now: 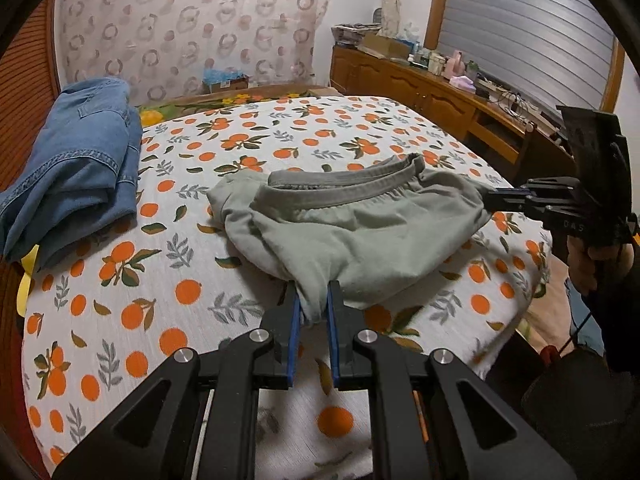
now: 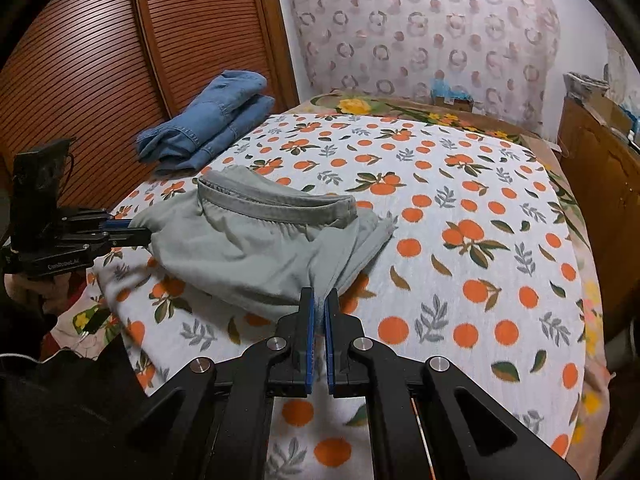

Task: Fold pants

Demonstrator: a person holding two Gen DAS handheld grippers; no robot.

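Grey-green pants (image 1: 360, 236) lie bunched on the orange-print bedsheet (image 1: 120, 280), waistband up and facing away. My left gripper (image 1: 314, 292) is shut on a fold of the pants' near edge. In the same view my right gripper (image 1: 490, 200) pinches the pants' right end, a hand (image 1: 596, 264) holding it. From the right wrist, the pants (image 2: 248, 248) hang between both grips: my right gripper (image 2: 320, 300) is shut on their near corner, and my left gripper (image 2: 138, 232) clamps the left end.
Folded blue denim (image 1: 76, 168) sits at the bed's far left, also seen as the denim pile (image 2: 208, 128) by the slatted wooden door (image 2: 80, 80). A wooden cabinet (image 1: 440, 92) with clutter runs along the right. The patterned curtain (image 1: 192, 24) hangs behind the bed.
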